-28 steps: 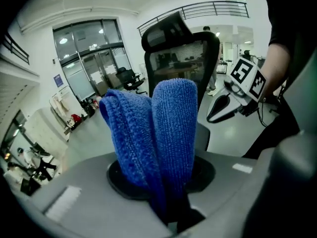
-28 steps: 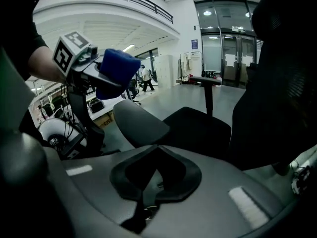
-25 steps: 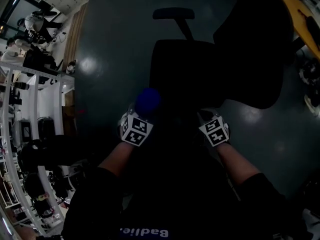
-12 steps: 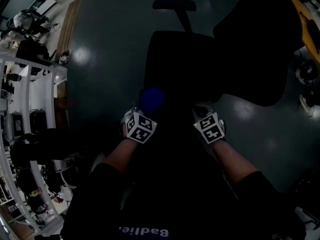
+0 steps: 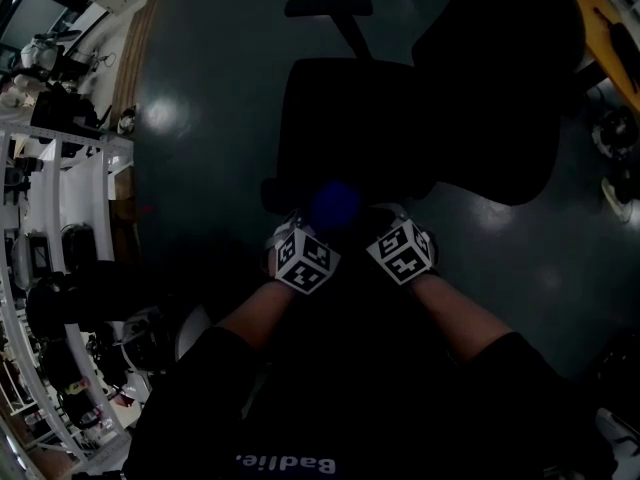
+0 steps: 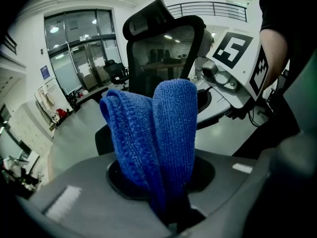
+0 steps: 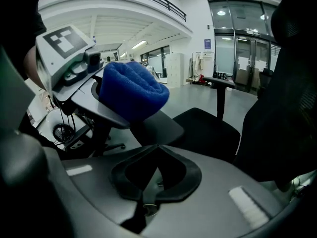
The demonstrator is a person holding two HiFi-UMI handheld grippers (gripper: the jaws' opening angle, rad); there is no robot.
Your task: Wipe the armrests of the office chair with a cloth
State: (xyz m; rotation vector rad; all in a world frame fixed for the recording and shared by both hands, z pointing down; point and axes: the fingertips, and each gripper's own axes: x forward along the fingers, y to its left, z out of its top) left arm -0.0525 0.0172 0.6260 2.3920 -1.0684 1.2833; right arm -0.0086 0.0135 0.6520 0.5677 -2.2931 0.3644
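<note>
Left gripper (image 5: 322, 226) pinches cloth (image 6: 158, 133); right gripper (image 5: 385, 218) jaws together, empty. Press cloth flat on armrest (image 7: 163, 125), sweep full length.

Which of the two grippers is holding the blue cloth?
The left gripper: its jaws pinch the folded blue cloth, while the right gripper has its jaws shut on nothing.

Two grippers show, left gripper (image 6: 171, 205) and right gripper (image 7: 146, 182). One blue cloth (image 6: 158, 133) sits in the left's jaws. One office chair (image 5: 360, 118), two armrests (image 5: 328, 6).

cloth (image 5: 335, 205) in left tongs (image 5: 313, 234), just left of right tongs (image 5: 389, 230); office chair (image 5: 350, 118) ahead.
</note>
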